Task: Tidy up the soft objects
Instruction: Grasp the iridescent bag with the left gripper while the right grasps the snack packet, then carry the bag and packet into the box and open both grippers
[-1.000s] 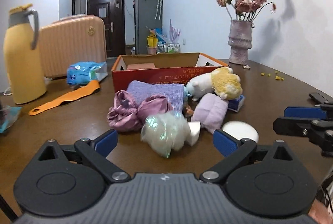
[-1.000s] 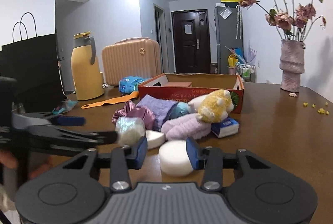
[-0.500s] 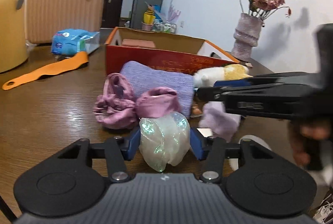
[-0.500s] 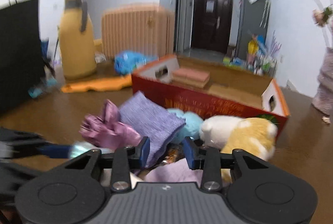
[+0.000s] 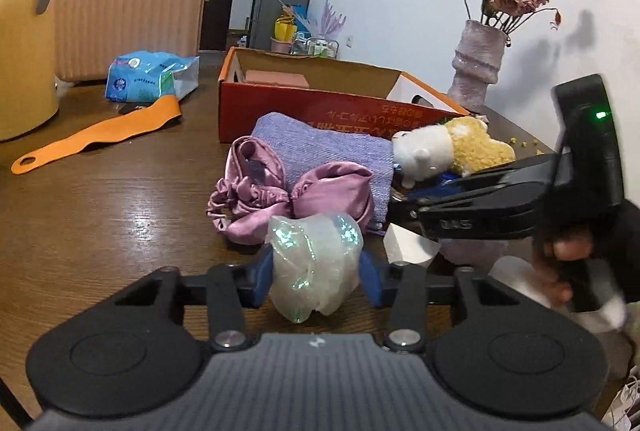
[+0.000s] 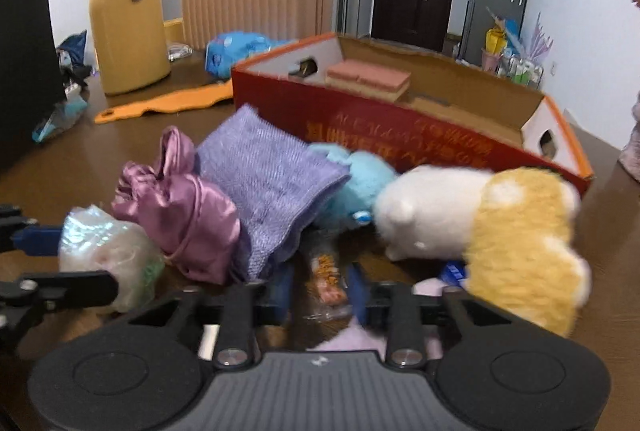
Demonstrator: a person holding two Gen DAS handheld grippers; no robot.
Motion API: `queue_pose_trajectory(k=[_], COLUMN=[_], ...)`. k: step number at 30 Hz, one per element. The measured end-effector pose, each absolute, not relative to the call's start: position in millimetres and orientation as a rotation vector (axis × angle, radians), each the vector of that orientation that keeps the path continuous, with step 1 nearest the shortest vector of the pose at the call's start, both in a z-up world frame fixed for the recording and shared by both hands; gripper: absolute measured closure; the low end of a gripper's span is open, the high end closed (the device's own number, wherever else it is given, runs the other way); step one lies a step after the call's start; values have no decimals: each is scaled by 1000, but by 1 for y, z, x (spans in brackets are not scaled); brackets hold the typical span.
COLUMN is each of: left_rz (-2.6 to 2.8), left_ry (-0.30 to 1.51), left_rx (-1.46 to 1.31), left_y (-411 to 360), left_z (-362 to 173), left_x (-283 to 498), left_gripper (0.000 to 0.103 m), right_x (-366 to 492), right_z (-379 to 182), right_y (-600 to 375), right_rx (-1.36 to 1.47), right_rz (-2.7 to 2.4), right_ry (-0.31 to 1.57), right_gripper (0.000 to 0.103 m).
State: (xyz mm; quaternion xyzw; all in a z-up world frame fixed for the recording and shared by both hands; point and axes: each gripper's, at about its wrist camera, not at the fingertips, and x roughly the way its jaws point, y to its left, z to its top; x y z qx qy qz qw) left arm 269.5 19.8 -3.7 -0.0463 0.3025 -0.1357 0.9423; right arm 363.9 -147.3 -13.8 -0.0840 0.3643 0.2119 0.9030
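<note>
Soft things lie heaped on the tabletop point(image 5: 100, 199) in front of the red box point(image 5: 320, 107): a purple towel point(image 5: 320, 147), a satin scrunchie point(image 5: 288, 197), a blue plush point(image 6: 356, 183) and a white-and-yellow plush point(image 6: 480, 219). Your left gripper point(image 5: 316, 273) has its fingers point(image 5: 260, 277) clenched on the iridescent pouch point(image 5: 314, 263), which bulges out between the blue pads, just in front of the scrunchie. Your right gripper point(image 6: 320, 285) reaches low into the heap, beneath the towel's edge and beside the white-and-yellow plush. Its fingers point(image 6: 358, 291) stand close together around a small orange-printed packet point(image 6: 326, 281); the view is blurred there, so you probably grip it, but I cannot tell for sure. A white sponge wedge point(image 5: 408, 245) lies on the tabletop just right of the pouch. Inside the box sits a pink block point(image 6: 368, 77). Farther back on the left stand a yellow jug point(image 5: 24, 31) and a peach suitcase point(image 5: 128, 11), with a blue packet point(image 5: 152, 75) and an orange strap point(image 5: 100, 135) lying before them. A vase point(image 5: 476, 67) of dried roses stands on the right.
</note>
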Motion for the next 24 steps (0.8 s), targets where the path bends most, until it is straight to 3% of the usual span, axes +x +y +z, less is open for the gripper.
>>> queue_pose_trajectory(k=[14, 19, 24], left_rz=[-407, -475, -443], left_ry=[512, 505, 660], left_rx=[-105, -101, -109], left_y=[2, -9, -41], left_z=[50, 92, 103], left_x=[253, 346, 519], left_gripper=[65, 65, 64], right_x=[294, 348, 491], right_z=[43, 68, 86], right_y=[-193, -213, -226], right_rx=[8, 62, 148], right_rz=[452, 459, 423], right_ry=[567, 526, 619], right_gripper=[90, 90, 90])
